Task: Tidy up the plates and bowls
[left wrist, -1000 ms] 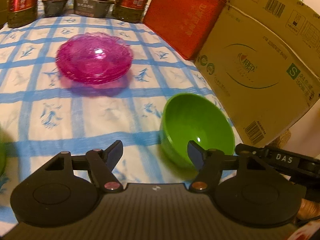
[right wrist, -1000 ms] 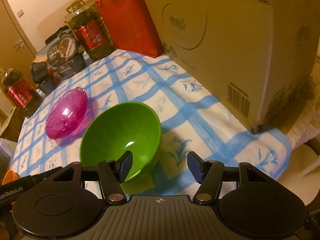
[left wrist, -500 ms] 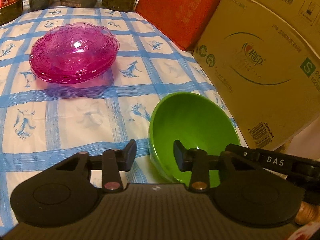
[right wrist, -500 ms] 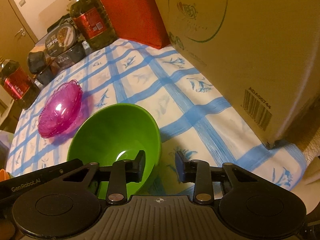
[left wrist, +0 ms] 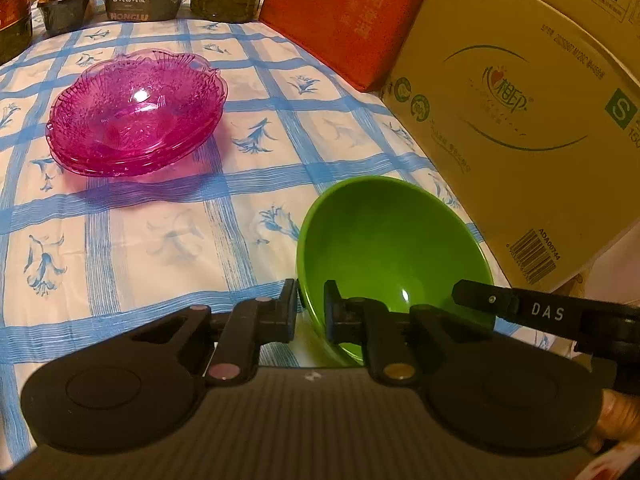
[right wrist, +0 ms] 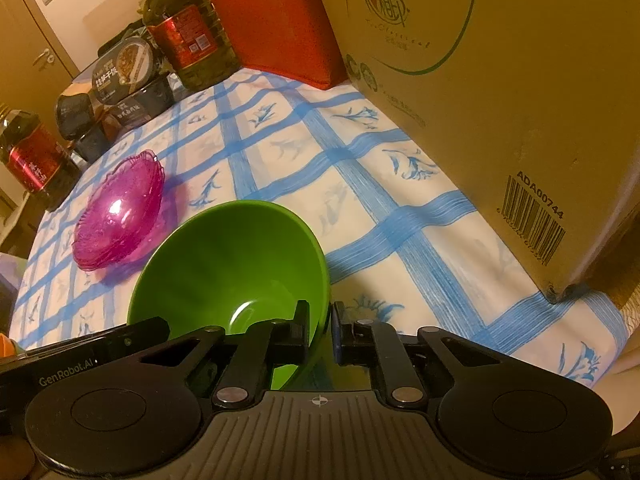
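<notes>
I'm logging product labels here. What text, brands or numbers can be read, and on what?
"ADA00744": large brown cardboard box, by its barcode.
"S": same box.
"HONGLU": black meal tray.
"DAS": right gripper, seen from the left wrist.
"GenRobot.AI": left gripper, seen from the right wrist.
Red bag and oil bottle print: unreadable.

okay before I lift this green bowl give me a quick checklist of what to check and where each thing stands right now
1. Left gripper on the green bowl: ok, jaws pinch its near-left rim, one finger inside, one outside.
2. Right gripper on the same bowl: ok, jaws pinch the right rim.
3. Bowl contents: ok, nothing visible inside.
4. Room beside the cardboard box: ok, a strip of tablecloth shows between bowl and box.
5. Pink plates: ok, stacked and apart from the bowl.
6. Grip firmness: cannot tell.
</notes>
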Action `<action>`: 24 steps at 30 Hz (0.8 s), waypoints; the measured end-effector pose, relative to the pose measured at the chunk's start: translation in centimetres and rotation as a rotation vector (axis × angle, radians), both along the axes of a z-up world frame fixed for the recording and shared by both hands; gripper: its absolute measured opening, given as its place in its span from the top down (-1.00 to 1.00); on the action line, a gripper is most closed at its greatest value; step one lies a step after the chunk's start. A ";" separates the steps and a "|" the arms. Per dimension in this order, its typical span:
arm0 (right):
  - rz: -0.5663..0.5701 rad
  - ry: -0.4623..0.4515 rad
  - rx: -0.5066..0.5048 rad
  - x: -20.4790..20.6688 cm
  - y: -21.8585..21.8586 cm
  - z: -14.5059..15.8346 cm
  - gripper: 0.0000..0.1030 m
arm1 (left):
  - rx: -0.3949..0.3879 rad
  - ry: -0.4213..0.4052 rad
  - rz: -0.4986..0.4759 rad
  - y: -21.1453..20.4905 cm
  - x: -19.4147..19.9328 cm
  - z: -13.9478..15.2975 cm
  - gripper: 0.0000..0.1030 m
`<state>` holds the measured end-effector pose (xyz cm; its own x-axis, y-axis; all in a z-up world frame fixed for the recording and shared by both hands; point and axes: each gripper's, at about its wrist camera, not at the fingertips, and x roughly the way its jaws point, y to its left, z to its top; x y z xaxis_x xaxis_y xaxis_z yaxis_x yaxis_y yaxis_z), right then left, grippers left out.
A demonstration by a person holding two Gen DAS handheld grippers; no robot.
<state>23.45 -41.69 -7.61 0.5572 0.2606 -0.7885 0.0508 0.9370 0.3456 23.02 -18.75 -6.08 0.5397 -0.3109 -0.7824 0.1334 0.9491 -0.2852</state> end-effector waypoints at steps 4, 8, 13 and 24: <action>-0.001 -0.001 -0.002 -0.2 0.1 0.2 0.79 | 0.006 0.003 0.000 0.1 -0.2 0.1 0.77; -0.002 -0.004 0.004 -0.9 0.3 0.6 0.79 | 0.005 -0.007 -0.002 0.3 -0.8 0.8 0.77; 0.003 -0.015 0.024 -2.2 1.1 1.7 0.79 | -0.006 -0.006 0.014 1.5 -2.2 1.7 0.78; 0.083 -0.063 0.029 -5.5 5.7 4.3 0.79 | 0.001 -0.019 0.087 6.1 -7.1 4.1 0.77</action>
<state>17.92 -36.03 -3.33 0.5811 0.3304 -0.7437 -0.0498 0.9266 0.3728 15.96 -12.61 -1.96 0.5798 -0.2609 -0.7718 0.0555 0.9578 -0.2821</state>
